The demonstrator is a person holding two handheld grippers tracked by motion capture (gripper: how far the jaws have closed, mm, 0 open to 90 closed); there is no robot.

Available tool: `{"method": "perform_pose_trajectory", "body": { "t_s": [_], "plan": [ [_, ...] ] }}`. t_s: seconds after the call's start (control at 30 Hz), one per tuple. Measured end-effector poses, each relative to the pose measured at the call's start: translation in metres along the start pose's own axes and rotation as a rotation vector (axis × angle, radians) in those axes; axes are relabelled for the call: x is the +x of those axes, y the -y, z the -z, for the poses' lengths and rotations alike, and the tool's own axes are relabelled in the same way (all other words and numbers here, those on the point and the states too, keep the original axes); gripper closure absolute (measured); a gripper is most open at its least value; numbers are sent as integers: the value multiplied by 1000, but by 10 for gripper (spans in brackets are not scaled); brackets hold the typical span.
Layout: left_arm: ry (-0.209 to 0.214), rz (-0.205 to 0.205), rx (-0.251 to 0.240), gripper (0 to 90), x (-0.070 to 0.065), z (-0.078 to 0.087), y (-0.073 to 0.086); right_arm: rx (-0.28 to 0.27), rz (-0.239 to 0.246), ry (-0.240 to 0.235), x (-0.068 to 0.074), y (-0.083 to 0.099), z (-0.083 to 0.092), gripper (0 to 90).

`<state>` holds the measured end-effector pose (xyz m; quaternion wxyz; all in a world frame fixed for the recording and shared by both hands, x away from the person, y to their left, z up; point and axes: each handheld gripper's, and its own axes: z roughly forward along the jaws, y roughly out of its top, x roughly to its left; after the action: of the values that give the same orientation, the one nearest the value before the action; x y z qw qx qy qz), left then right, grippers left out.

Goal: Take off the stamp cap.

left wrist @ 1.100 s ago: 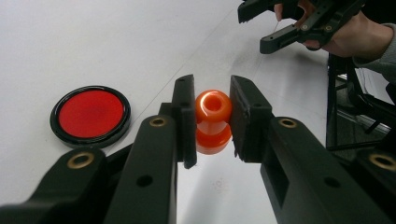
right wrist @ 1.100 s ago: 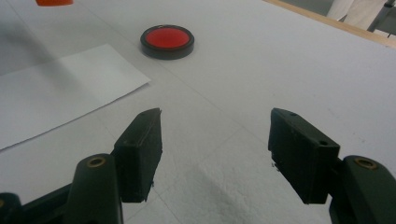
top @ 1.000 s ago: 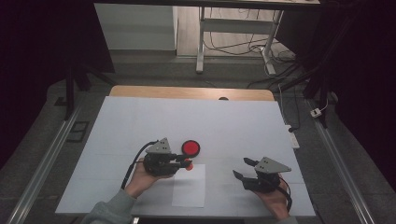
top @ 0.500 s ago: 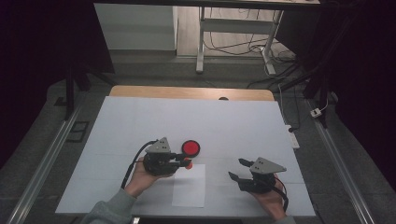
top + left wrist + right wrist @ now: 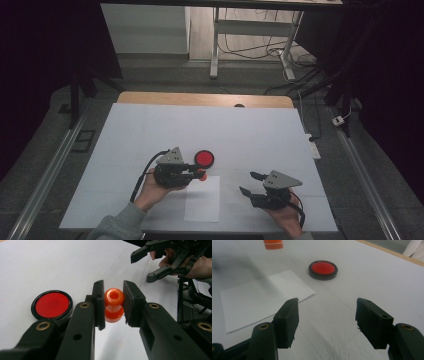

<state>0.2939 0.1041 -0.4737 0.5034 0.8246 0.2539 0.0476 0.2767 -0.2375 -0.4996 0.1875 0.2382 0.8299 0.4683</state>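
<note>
Stamp work looks to be the step in hand: the left hand-held gripper [image 5: 113, 303] is clamped on a small orange stamp [image 5: 114, 305], its two pads pressing the waisted handle from either side, and it holds the piece just above the table [image 5: 150, 125], at the near edge of the round red ink pad [image 5: 204, 158] and just over the top corner of the white paper sheet [image 5: 202, 199]. The right hand-held gripper [image 5: 248, 183] hovers with its jaws wide apart and nothing between them, low over the table to the right of the sheet, its tips aimed toward the sheet and the stamp. My reading is that the stamp sits between pad and paper, so the next move calls for carrying it over the sheet and setting its face flat down, pressing squarely; the free right hand-held gripper could pin the paper so it does not lift. Counted: one stamp, one ink pad, one sheet, two hand-held grippers.
</note>
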Motion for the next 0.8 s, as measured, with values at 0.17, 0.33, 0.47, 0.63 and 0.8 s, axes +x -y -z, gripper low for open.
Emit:
{"method": "perform_pose_trajectory", "body": {
  "t_s": [0.17, 0.33, 0.47, 0.63, 0.8],
  "plan": [
    [-3, 0, -5, 726, 0, 1, 0, -1, 8, -19, 4, -2, -4, 346],
    [-1, 2, -2, 725, 1, 0, 0, -5, -2, -18, 6, -2, -5, 347],
    [0, -1, 2, 725, 1, -2, -1, -2, -1, -16, 8, -3, -5, 347],
    [-1, -7, 0, 726, 0, -1, -2, -5, -3, -24, 10, -4, -7, 347],
    [0, -7, 0, 725, -1, -1, -2, -1, 1, -34, 12, -6, -9, 347]
  ]
}}
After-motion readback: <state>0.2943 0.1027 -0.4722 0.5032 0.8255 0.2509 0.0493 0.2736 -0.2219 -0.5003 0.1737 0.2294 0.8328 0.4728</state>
